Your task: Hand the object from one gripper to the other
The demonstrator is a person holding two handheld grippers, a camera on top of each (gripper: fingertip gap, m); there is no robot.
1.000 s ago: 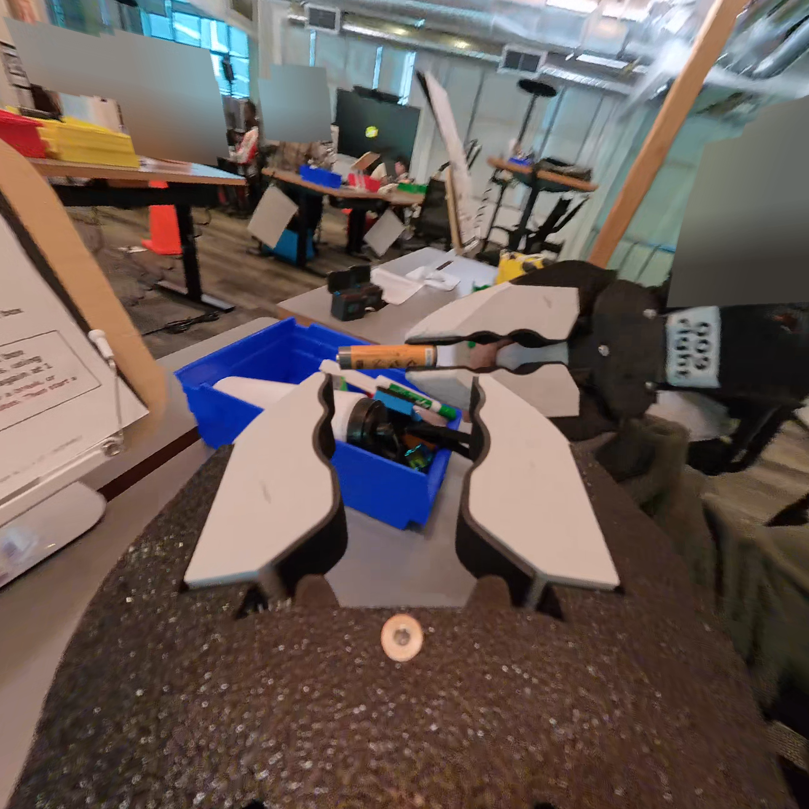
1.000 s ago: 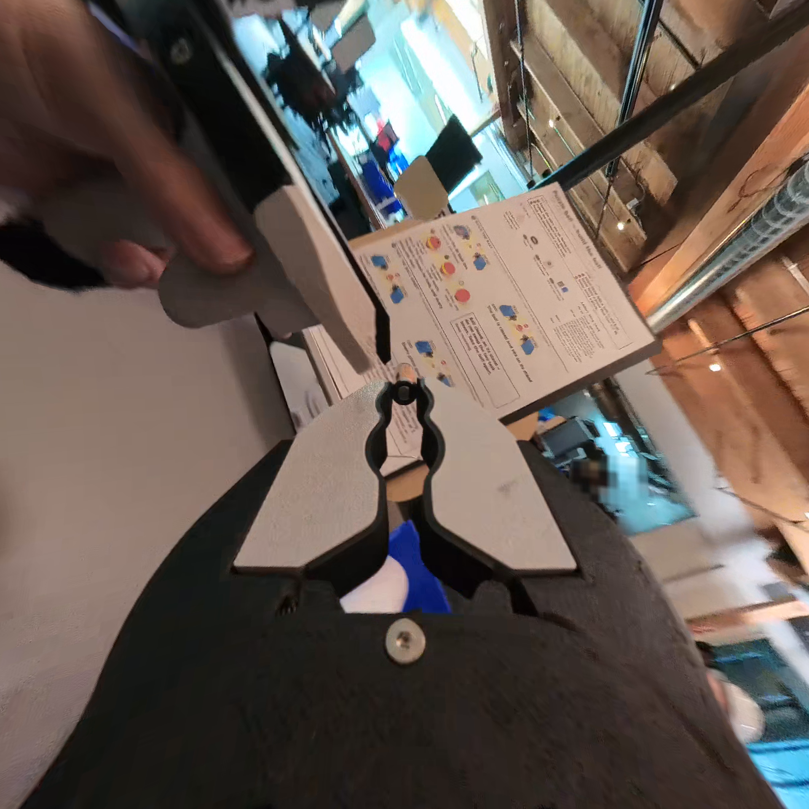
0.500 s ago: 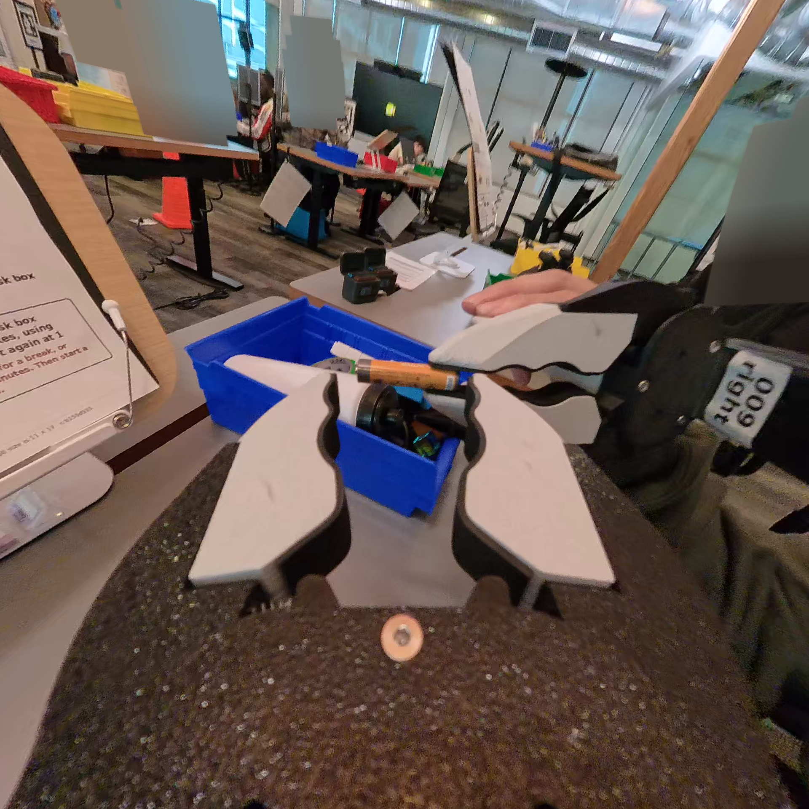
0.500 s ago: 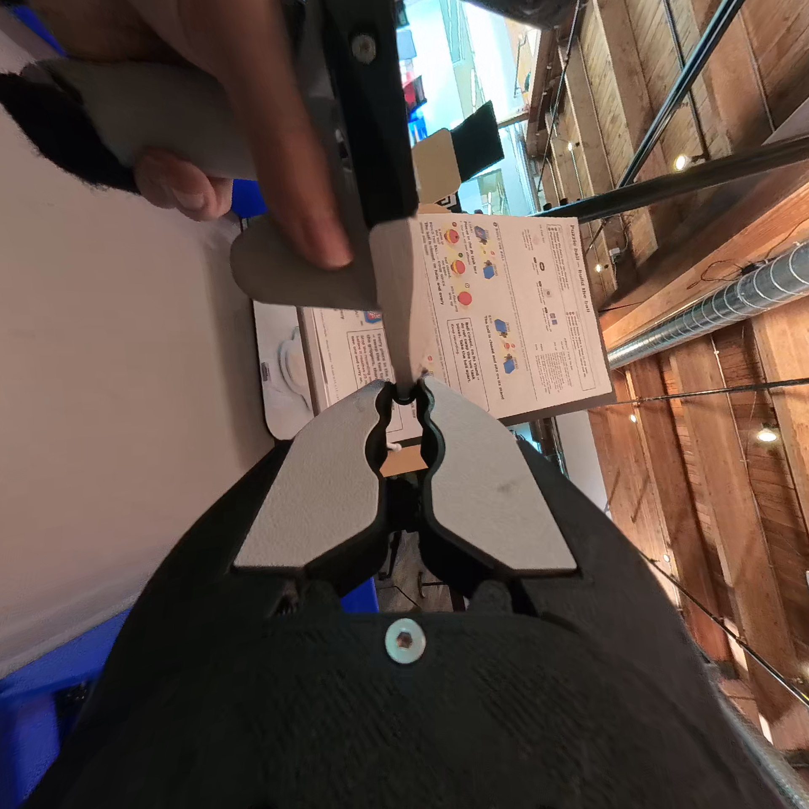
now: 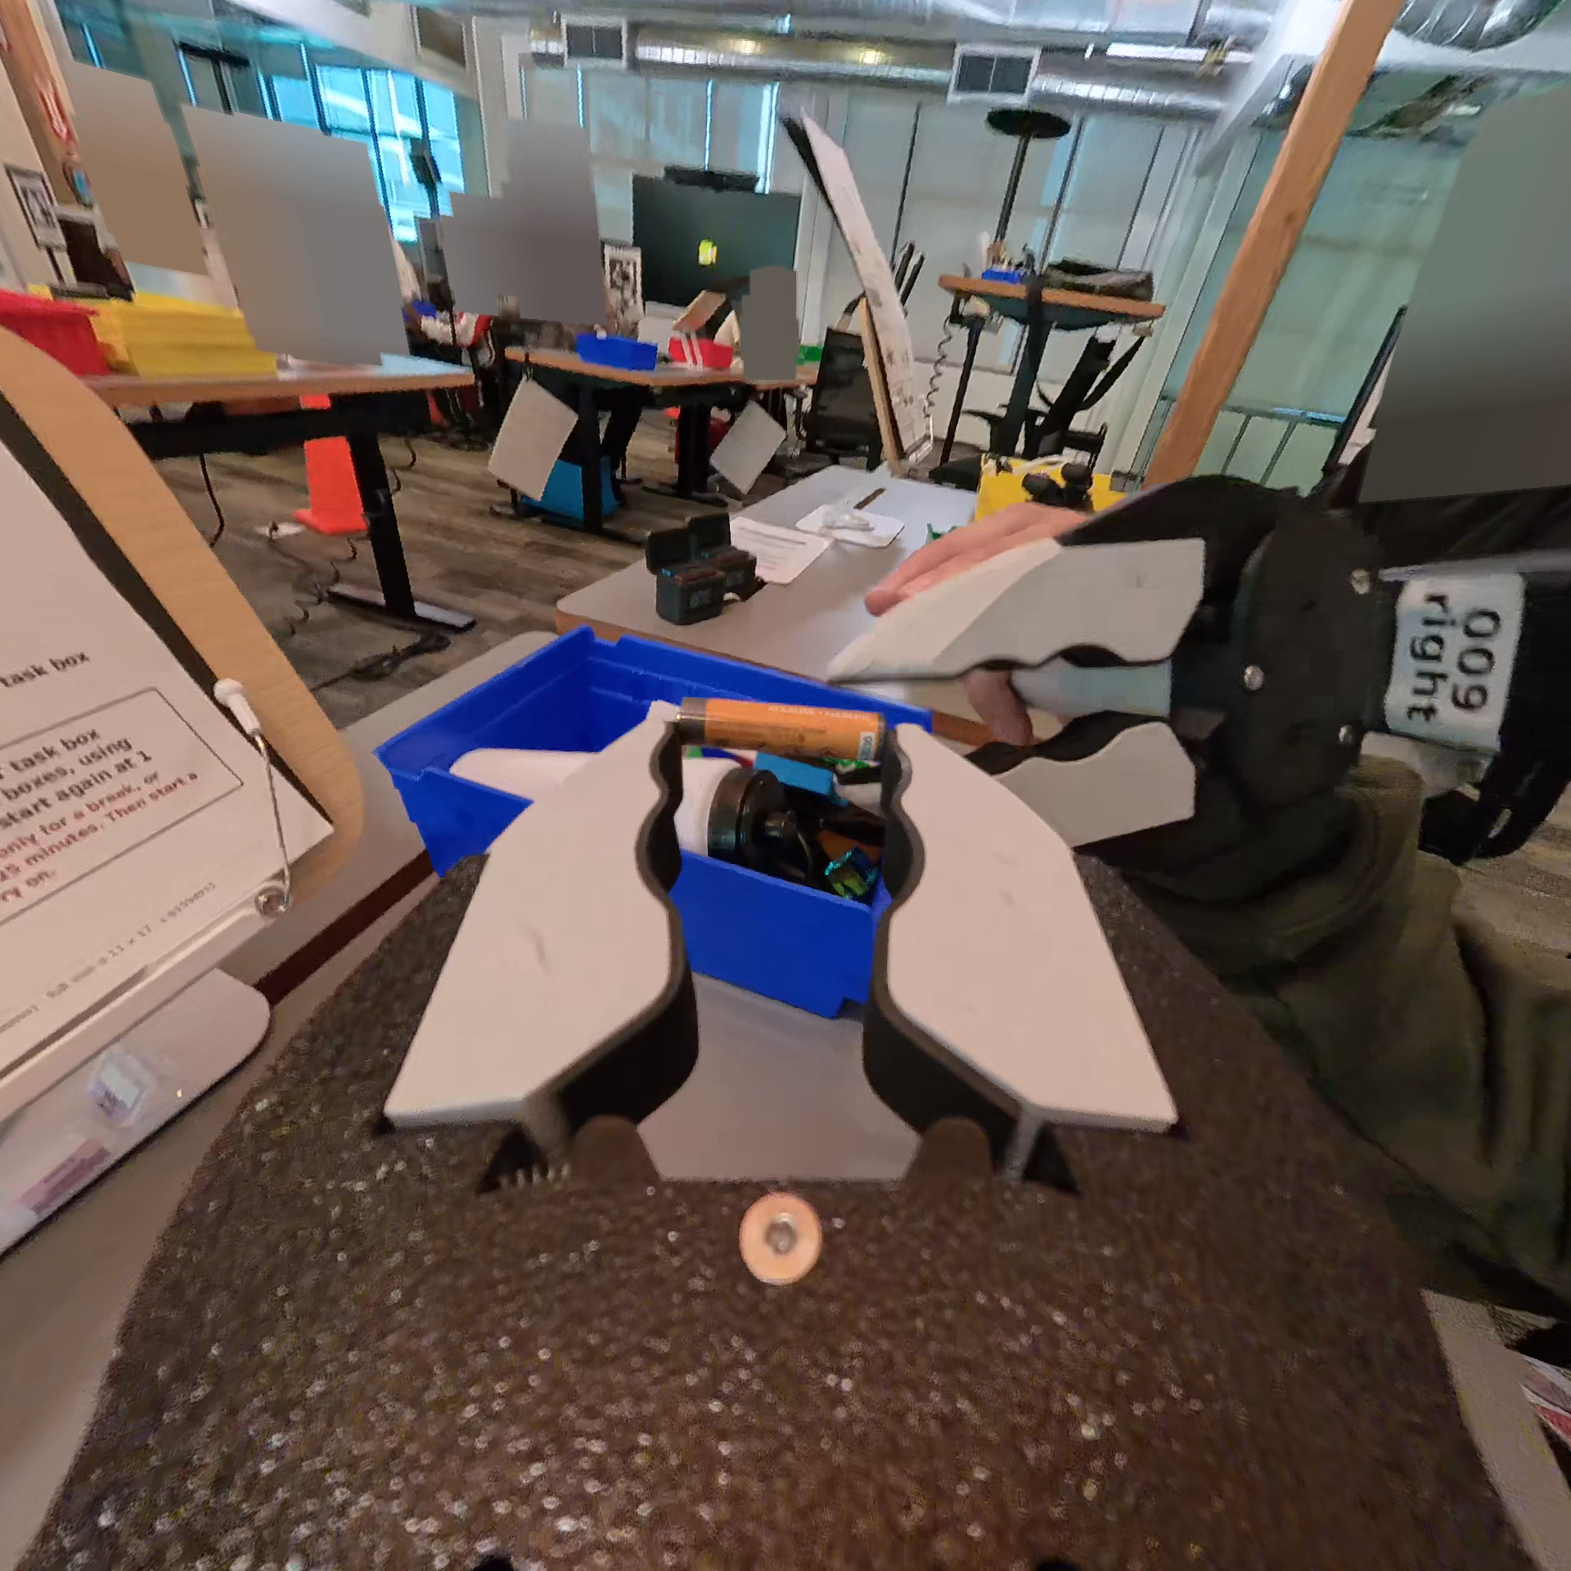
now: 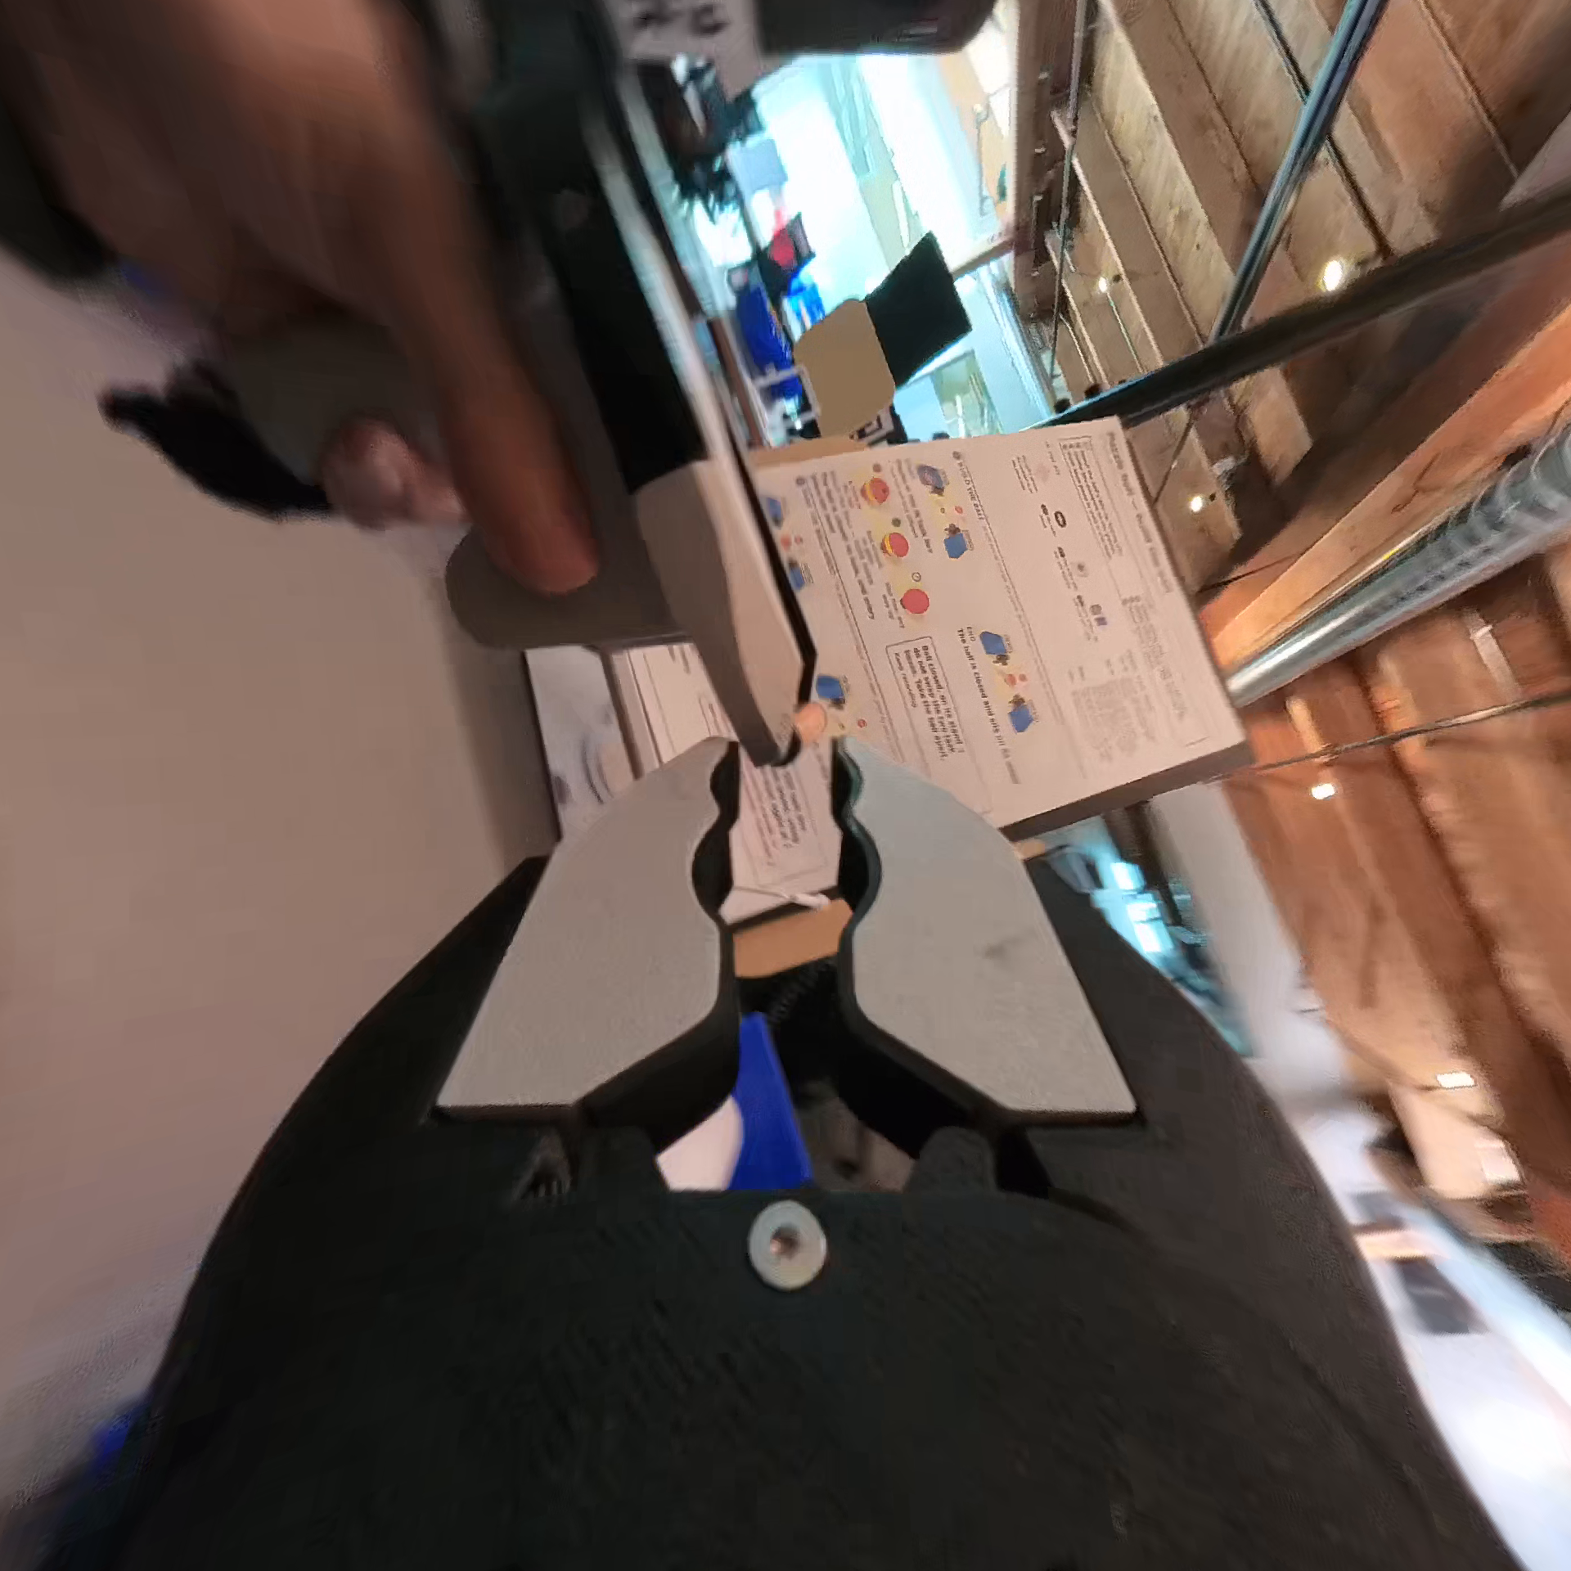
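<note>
An orange and black battery [image 5: 778, 729] lies crosswise between the fingertips of my left gripper [image 5: 778, 741], which is shut on it, gripping it end to end above the blue bin [image 5: 510, 765]. My right gripper [image 6: 786, 752] is open and empty. In the left wrist view its fingers [image 5: 1020, 612] stand apart just right of the battery, clear of it. In the right wrist view one left finger [image 6: 731, 612] is straight ahead, with the battery's end [image 6: 809, 723] showing at its tip.
The blue bin holds several items, among them a black round part [image 5: 765, 820]. A paper sign on a stand [image 5: 127, 765] is at the left. A further table [image 5: 791, 621] carries black camera boxes [image 5: 697, 578]. A hand [image 6: 382, 255] holds the left gripper. My two grippers' fingertips are within a few centimetres of each other.
The right gripper has opened, let go of the battery and drawn back a little. The left gripper has closed on the battery, which now sits between its tips.
</note>
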